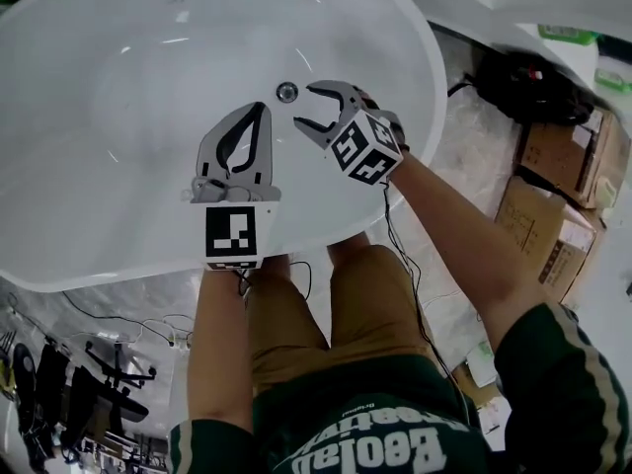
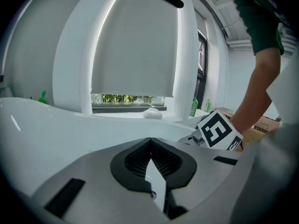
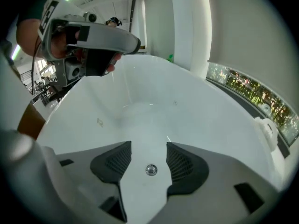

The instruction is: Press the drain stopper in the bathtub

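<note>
Two grippers hang over the white bathtub, and I judge the press not yet made, since neither appears to touch the drain stopper. My right gripper has its jaws apart and empty, the stopper framed between them on the tub floor beyond. My left gripper is closed tip to tip on nothing. The stopper is a small, round, shiny chrome button. I cannot tell whether it sits raised or down.
</note>
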The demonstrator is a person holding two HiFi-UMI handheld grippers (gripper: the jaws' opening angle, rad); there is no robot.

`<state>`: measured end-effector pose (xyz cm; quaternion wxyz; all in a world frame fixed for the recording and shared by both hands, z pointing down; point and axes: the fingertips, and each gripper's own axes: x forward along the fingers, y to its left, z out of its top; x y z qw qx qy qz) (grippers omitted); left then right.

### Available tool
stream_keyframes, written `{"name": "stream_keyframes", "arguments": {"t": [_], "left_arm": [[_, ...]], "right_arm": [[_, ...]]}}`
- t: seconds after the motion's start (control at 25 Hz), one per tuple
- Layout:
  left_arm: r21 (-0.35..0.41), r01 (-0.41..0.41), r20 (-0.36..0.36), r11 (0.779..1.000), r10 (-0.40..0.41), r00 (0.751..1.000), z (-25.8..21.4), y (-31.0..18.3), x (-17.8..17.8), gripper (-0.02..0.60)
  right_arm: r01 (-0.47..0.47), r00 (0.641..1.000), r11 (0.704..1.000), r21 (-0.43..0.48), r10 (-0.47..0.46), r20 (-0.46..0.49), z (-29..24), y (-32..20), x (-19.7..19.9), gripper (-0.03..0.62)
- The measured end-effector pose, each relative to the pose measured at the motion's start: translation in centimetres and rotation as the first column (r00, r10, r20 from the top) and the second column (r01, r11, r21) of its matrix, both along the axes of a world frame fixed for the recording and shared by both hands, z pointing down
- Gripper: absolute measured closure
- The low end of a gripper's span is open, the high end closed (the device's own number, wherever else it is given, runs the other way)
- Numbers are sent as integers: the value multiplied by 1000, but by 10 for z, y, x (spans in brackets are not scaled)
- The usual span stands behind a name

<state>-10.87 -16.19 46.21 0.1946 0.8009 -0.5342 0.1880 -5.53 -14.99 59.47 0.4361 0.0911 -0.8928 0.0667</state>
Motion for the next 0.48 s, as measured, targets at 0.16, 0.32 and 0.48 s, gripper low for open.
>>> {"name": "stream_keyframes", "arguments": {"t": [0.16,0.32,0.48], "left_arm": [[-10,27,-23,1000,-27,999,-36,5,9,580],[-5,13,-6,1000,-13,1000,-72,6,16,580],[30,-19,21,999,18,1000,-114,0,26,580]], "right_arm": [[-8,999,1000,28,7,39,-55,1,11,356],[0,996,997,73,-7,88,-113,-5,18,355],[-45,988,996,76,33,148,-168,-10,26,356]]}}
